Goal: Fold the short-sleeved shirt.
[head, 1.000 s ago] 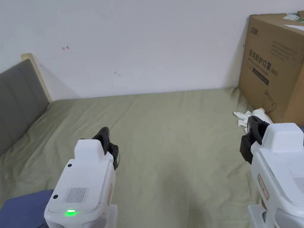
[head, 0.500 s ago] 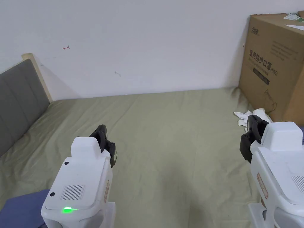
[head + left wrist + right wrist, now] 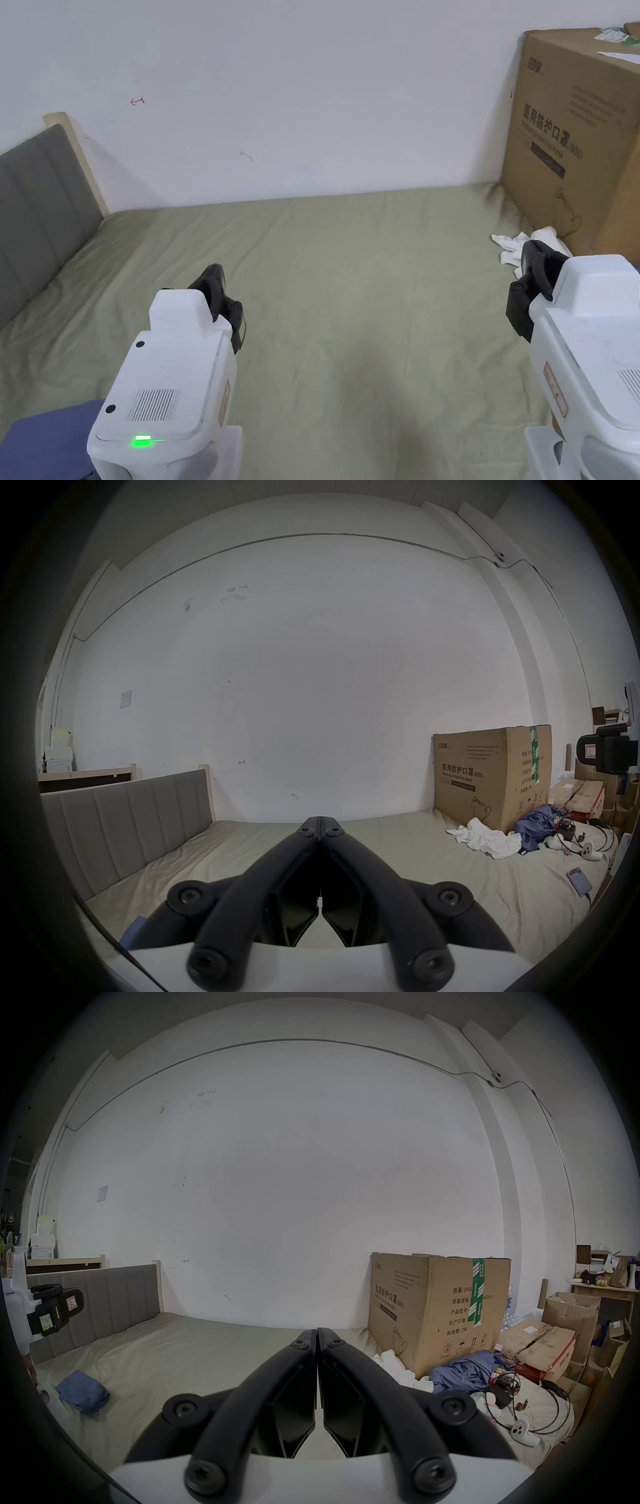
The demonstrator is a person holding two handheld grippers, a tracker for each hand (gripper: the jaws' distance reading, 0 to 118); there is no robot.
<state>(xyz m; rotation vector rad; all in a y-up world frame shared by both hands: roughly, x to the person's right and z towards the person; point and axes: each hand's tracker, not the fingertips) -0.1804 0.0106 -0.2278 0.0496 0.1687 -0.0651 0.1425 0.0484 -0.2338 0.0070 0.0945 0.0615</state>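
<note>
My left gripper [image 3: 215,278] hovers over the olive bed sheet [image 3: 375,281] at the left, its jaws pressed together on nothing [image 3: 320,821]. Level with it at the right, my right gripper [image 3: 535,251] is shut and empty too [image 3: 317,1333]. A folded blue garment [image 3: 44,437] lies at the near left corner of the bed, behind the left gripper [image 3: 81,1390]. Beside the cardboard box, a crumpled blue garment [image 3: 464,1369] rests next to a white cloth [image 3: 522,244], just beyond the right gripper's tips.
A large cardboard box [image 3: 581,131] stands on the bed's far right corner. The grey padded headboard [image 3: 37,206] runs along the left side. Cables, a white controller [image 3: 524,1433] and a phone [image 3: 579,882] lie on the bed's right edge, with more boxes beyond.
The left gripper has shifted a little to the left and slightly farther out over the sheet. The right gripper has hardly moved. Both stay shut.
</note>
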